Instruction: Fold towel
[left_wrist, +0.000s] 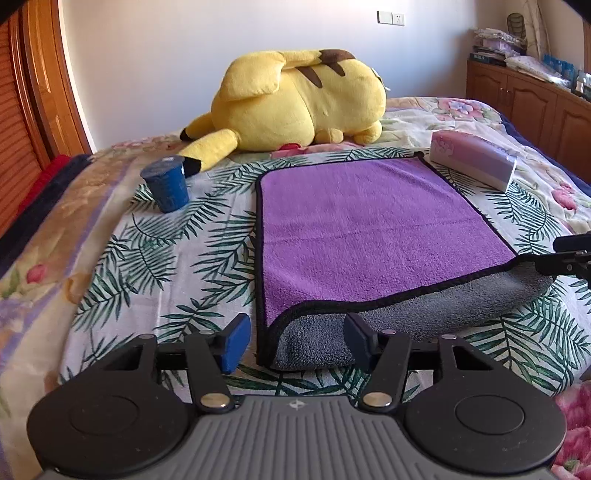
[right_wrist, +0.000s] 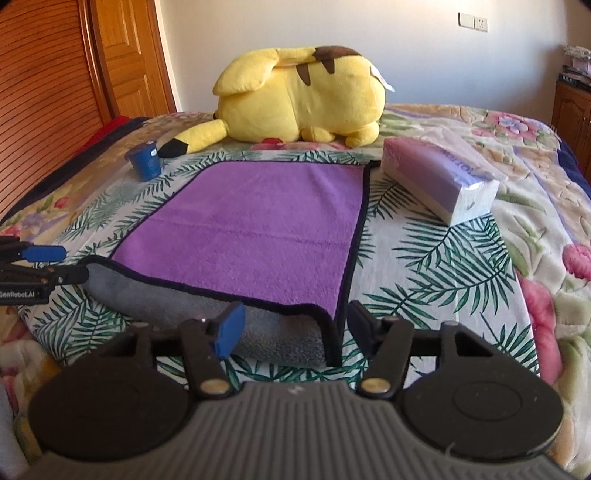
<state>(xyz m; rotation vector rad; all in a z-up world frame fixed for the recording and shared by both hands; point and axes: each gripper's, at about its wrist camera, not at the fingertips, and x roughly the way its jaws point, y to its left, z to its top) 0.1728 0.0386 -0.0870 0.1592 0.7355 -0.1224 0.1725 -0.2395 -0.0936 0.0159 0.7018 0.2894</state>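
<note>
A purple towel (left_wrist: 362, 229) with a black hem and grey underside lies on the bed, folded once; the fold's rounded grey edge faces me. It also shows in the right wrist view (right_wrist: 258, 236). My left gripper (left_wrist: 297, 341) is open, its blue pads either side of the towel's near left corner. My right gripper (right_wrist: 295, 328) is open around the near right corner. The right gripper's fingers (left_wrist: 569, 258) show at the towel's right end in the left wrist view. The left gripper's fingers (right_wrist: 44, 253) show at the left edge of the right wrist view.
A yellow plush toy (left_wrist: 295, 103) lies behind the towel. A blue cup (left_wrist: 166, 182) stands to the towel's far left. A tissue pack (left_wrist: 476, 158) lies at its far right corner. Wooden doors (right_wrist: 55, 92) are on the left and a cabinet (left_wrist: 528, 99) on the right.
</note>
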